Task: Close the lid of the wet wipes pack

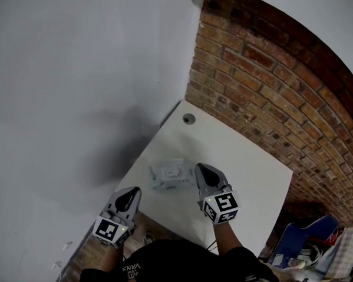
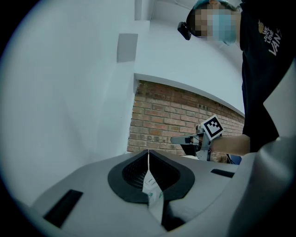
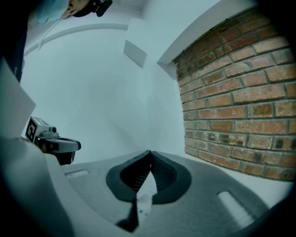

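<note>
A: Where's the wet wipes pack (image 1: 170, 176)?
B: Flat on the white bench (image 1: 251, 177), just beside the right tool (image 1: 201, 170). The left tool (image 1: 132, 193) hangs at the bench's near edge. Both are clenched, with nothing gripped.
A: How will it handle?
B: Probably light, soft and slidey, with only the lid stiff. I'd press down on the flap while pinning the pack's end

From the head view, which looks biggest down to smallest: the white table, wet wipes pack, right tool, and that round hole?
1. white table
2. wet wipes pack and right tool: they look about alike, and the tool sits nearer the camera, so no ranking between them
3. round hole in the table
</note>
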`<state>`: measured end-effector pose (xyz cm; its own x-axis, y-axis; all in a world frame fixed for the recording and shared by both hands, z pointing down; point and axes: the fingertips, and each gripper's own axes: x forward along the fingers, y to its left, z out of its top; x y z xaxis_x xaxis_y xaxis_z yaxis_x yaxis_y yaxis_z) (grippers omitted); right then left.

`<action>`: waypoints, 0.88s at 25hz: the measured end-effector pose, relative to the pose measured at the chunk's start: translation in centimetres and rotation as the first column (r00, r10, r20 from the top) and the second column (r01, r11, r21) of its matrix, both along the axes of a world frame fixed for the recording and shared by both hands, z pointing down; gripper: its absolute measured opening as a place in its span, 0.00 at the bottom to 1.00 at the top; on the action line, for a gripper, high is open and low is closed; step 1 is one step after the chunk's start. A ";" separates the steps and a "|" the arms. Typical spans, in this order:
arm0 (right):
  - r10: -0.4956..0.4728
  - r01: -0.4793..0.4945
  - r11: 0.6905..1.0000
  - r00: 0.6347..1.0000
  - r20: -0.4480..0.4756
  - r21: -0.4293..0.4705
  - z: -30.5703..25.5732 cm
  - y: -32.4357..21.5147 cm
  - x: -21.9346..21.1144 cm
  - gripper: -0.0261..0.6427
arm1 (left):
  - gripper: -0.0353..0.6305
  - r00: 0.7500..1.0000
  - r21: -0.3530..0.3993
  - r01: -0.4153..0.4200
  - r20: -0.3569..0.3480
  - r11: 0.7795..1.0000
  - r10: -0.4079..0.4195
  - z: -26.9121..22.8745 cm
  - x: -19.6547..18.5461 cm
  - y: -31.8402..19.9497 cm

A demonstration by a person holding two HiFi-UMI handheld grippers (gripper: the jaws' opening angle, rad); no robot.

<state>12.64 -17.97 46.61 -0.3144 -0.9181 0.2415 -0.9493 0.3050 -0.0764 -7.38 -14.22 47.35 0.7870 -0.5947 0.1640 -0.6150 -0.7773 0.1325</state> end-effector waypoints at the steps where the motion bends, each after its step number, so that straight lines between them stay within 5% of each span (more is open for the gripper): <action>1: -0.006 0.006 1.000 1.000 0.001 -0.005 0.3 -0.4 -0.1 0.04 | 0.07 1.000 -0.025 -0.001 -0.005 1.000 0.001 -0.2 0.6 -0.1; 22: -0.142 0.139 0.987 0.989 -0.038 -0.078 6.3 -7.5 -2.3 0.04 | 0.07 0.999 -0.103 -0.025 0.022 0.994 0.027 4.7 5.5 -2.9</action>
